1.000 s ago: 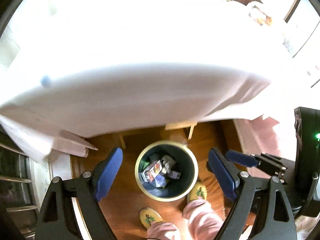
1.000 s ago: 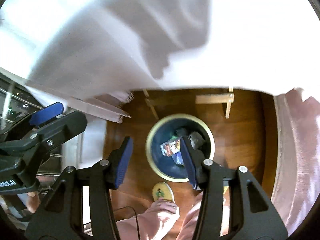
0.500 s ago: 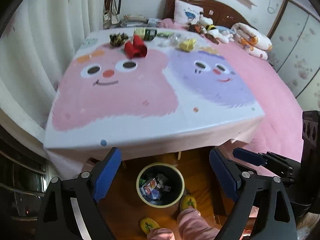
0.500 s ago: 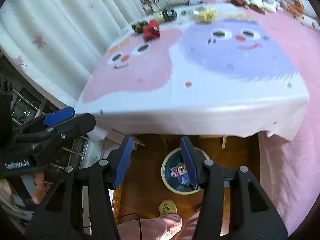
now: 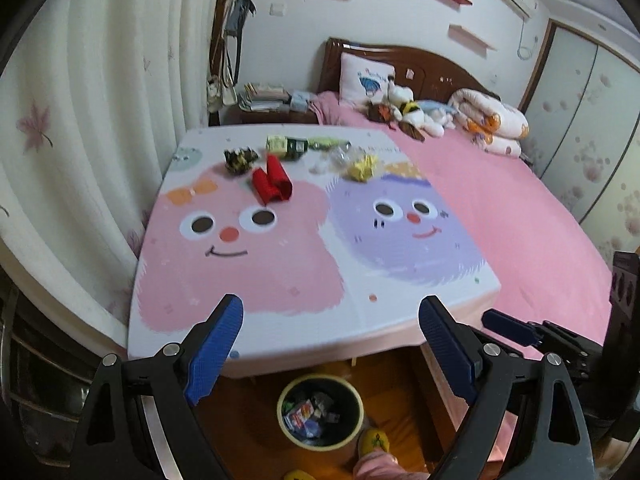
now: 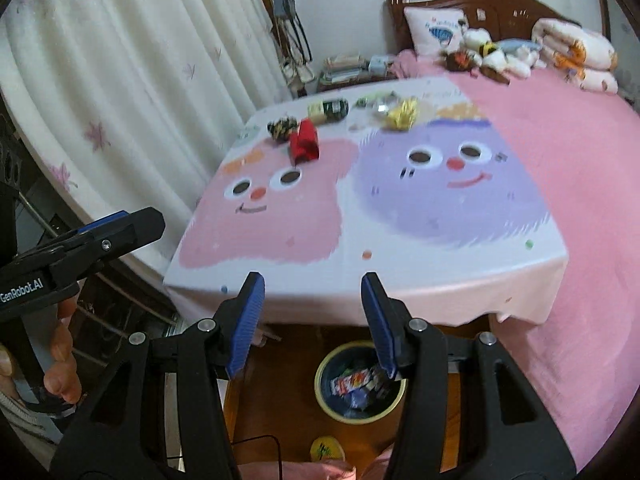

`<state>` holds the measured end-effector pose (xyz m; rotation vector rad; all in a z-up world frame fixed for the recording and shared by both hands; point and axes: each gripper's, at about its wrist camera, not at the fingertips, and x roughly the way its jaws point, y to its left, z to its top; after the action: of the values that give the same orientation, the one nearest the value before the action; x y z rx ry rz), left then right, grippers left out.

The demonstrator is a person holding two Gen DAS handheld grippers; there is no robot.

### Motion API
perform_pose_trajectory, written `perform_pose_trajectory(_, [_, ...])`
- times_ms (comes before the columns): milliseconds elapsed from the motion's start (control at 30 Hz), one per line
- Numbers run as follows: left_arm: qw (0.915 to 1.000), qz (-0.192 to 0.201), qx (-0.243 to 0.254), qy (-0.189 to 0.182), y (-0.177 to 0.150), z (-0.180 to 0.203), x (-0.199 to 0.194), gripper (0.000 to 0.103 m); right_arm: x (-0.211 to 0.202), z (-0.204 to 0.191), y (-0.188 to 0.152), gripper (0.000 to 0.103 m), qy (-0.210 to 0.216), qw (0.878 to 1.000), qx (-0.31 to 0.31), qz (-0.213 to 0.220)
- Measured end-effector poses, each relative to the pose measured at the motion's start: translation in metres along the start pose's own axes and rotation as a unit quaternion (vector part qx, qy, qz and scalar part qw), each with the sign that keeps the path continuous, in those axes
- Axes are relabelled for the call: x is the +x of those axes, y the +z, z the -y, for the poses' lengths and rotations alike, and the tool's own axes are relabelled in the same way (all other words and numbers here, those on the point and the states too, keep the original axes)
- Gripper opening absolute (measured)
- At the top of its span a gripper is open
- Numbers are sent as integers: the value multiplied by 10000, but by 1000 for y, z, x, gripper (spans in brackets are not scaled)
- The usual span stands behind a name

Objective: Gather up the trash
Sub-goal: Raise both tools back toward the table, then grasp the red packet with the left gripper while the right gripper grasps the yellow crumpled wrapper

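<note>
Several pieces of trash lie at the far end of a table with a cartoon-face cloth: a red wrapper, a dark striped wrapper, a green bottle, a yellow crumpled wrapper and clear plastic. A dark bin with a pale rim holds several wrappers on the floor below the near table edge. My left gripper is open and empty above the near edge. My right gripper is open and empty too.
A pink bed with plush toys and a rolled quilt lies right of the table. White curtains hang on the left, a nightstand with books stands behind. A person's slippered feet and pink trouser legs stand by the bin on the wooden floor.
Both grippers have risen and tilted up from looking down into the bin under the tablecloth to facing across the table top. Both stayed open and empty.
</note>
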<state>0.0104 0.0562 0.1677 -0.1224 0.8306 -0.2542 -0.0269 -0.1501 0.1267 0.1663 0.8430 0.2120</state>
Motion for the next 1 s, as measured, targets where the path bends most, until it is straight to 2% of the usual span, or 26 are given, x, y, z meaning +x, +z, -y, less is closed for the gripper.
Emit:
perform_pose_trajectory(267, [9997,232,-61,-94,35,-18,-15,91,-12,-16,35,47,-216,9992,-120,316])
perform_pose_trajectory(333, [9994,238,-131,-200,46,-25,-14,86,-9,-17,42,47,-246,9991,-96,343])
perform_pose_trajectory(400, [9993,232,-176,-228,56,-30,-11,82,-5,-15,51,47,-267,9990,-73,343])
perform_pose_trajectory(533, [9991,150,-326,-213,77,-37,8,81,6,-7,68,47,-269,9989,-76,364])
perform_pose_trajectory(733, [9977,-115,-672,61,117,-48,67,81,48,24,112,47,-183,9994,-65,277])
perform_pose_trajectory(900, [9950,-271,-887,361,157,-53,134,81,109,68,165,47,8,9999,-97,52])
perform_pose_trajectory(1000, [9918,-499,-1144,287,182,-57,182,81,149,98,199,47,107,9998,-47,-177])
